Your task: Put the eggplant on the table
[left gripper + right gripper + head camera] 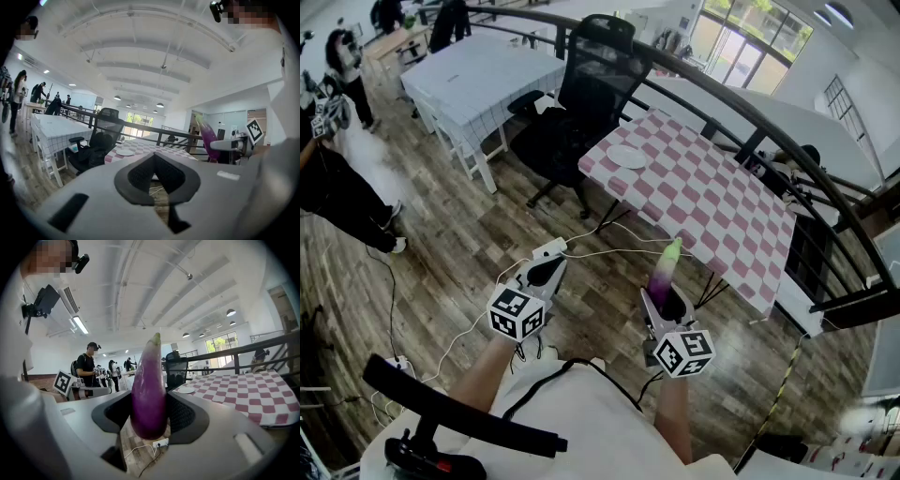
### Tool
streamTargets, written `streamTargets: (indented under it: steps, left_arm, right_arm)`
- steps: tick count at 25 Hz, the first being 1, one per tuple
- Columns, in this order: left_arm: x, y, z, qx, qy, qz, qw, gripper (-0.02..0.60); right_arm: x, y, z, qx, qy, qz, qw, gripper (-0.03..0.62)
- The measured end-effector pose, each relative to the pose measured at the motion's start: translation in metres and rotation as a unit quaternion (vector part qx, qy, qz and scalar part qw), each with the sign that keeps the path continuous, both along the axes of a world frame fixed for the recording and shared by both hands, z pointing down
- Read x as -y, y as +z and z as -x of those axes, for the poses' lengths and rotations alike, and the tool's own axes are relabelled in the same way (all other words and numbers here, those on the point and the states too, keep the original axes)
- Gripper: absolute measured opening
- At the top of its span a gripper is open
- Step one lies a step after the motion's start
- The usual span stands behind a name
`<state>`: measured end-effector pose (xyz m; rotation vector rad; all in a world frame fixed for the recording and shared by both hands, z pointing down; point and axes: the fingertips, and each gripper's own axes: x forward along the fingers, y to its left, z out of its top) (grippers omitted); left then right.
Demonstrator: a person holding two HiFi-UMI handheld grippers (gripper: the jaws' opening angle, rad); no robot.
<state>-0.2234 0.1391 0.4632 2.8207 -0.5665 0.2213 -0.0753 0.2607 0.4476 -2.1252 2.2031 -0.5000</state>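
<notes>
While your right gripper (664, 307) holds the eggplant (667, 270), the checkered surface (722, 202) lies ahead of it, far and a little to the right. The right fingers (190, 414) squeeze the fat purple end, one on each side. The eggplant stands up out of them. Its long way runs up and leans away from you, and its green tip points toward the surface. It hangs over the wooden floor (469, 244) and looks just short of the near edge, so it is not down yet.

Your right hand is the one closer to the surface. Your left gripper (546, 274) is beside it on the left. Its fingers (140, 176) are pressed together with nothing between them.

I think you need to carry the eggplant far and right until it is over the pink and white squares, then lower it. It is long and round, so it may tip and roll if you let go while it stands up. Laying it on its side looks safer.

Most of the surface is bare. A white plate (628, 157) sits near its far left corner, well apart from the eggplant. A black chair (581, 103) stands past that corner. A dark railing (748, 105) curves behind the surface. A white cable (619, 251) lies on the floor near your grippers.
</notes>
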Motion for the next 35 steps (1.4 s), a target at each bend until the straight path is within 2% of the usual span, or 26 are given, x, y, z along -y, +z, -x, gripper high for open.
streamTargets:
  steps: [6, 11, 15, 17, 21, 25, 30, 35]
  left_arm:
    - [0.002, -0.003, -0.001, -0.003, -0.009, -0.001, 1.0000, 0.005]
    - [0.004, 0.004, 0.006, 0.013, -0.025, -0.005, 0.9996, 0.003]
    - [0.008, 0.005, 0.009, 0.000, -0.037, 0.021, 0.9991, 0.002]
    - [0.006, 0.004, 0.007, -0.004, -0.036, 0.027, 0.9990, 0.000]
    - [0.001, 0.002, 0.007, -0.002, -0.034, 0.016, 0.9993, 0.003]
    - [-0.004, -0.005, 0.004, -0.018, -0.026, 0.010, 0.9994, 0.005]
    - [-0.014, -0.003, 0.000, -0.008, -0.016, 0.004, 0.9998, 0.006]
    - [-0.012, 0.002, 0.000, -0.006, -0.031, 0.014, 0.9994, 0.005]
  right_arm:
    - [0.001, 0.000, 0.005, -0.010, -0.011, 0.006, 1.000, 0.236]
    - [-0.003, 0.004, 0.006, -0.001, -0.025, 0.011, 1.000, 0.236]
    - [-0.001, 0.004, 0.006, 0.008, -0.038, 0.010, 0.999, 0.236]
    - [-0.001, 0.004, 0.005, 0.013, -0.040, 0.007, 0.999, 0.238]
    - [-0.002, 0.007, 0.007, 0.013, -0.044, 0.011, 0.999, 0.238]
    - [-0.004, 0.010, 0.001, 0.018, -0.038, 0.013, 0.999, 0.238]
    - [-0.009, 0.013, -0.007, 0.023, -0.034, 0.014, 0.999, 0.237]
    - [-0.016, 0.016, -0.013, 0.018, -0.031, 0.018, 0.999, 0.236]
